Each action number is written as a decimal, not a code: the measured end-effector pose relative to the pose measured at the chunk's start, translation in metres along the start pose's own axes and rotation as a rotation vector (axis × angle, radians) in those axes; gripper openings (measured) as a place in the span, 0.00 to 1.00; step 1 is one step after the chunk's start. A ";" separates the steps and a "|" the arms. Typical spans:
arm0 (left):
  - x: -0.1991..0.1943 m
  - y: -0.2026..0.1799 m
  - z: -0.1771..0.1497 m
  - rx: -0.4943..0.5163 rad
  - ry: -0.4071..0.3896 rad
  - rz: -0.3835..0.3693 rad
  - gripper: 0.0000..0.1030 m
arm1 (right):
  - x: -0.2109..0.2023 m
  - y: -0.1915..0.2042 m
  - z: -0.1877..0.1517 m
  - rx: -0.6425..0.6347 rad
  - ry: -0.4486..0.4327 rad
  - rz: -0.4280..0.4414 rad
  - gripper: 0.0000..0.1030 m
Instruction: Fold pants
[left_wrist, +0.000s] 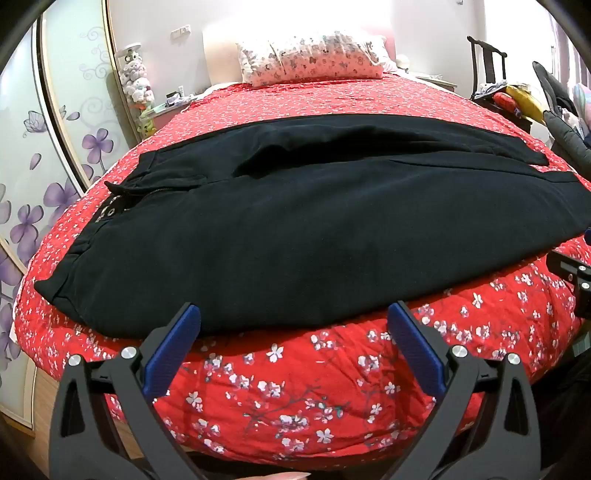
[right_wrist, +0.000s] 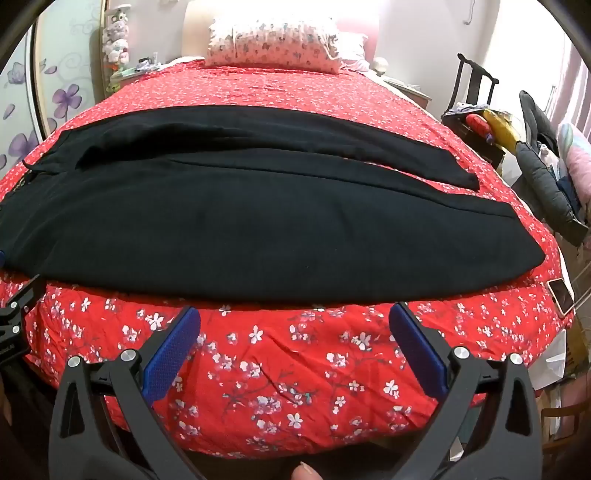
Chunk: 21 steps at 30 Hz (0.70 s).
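Black pants lie flat across a bed with a red flowered cover. The waistband with zipper is at the left, the leg ends at the right. One leg lies partly over the other. My left gripper is open and empty, its blue pads at the pants' near edge. My right gripper is open and empty, just short of the pants near edge, above the cover. The right gripper's body shows at the right edge of the left wrist view.
A flowered pillow lies at the bed's head. A wardrobe with purple flowers stands left. A chair piled with things stands right. A phone lies at the bed's right edge.
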<state>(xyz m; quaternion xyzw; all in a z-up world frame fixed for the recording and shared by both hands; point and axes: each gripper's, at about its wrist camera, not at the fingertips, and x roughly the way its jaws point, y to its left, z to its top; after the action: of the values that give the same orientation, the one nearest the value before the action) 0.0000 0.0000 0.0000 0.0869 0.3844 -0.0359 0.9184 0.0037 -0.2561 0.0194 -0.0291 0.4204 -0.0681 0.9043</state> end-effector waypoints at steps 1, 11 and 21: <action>0.000 0.000 0.000 0.000 0.000 -0.001 0.98 | 0.000 0.000 0.000 0.002 -0.002 0.002 0.99; 0.000 0.000 0.000 -0.001 -0.001 0.000 0.98 | 0.002 -0.001 -0.001 0.003 0.002 0.004 0.99; 0.000 0.000 0.000 -0.001 0.000 -0.001 0.98 | 0.002 -0.002 -0.001 0.005 0.005 0.006 0.99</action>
<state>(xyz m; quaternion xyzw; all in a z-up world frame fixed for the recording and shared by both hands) 0.0000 0.0000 0.0000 0.0864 0.3844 -0.0360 0.9184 0.0041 -0.2583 0.0173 -0.0253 0.4223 -0.0663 0.9037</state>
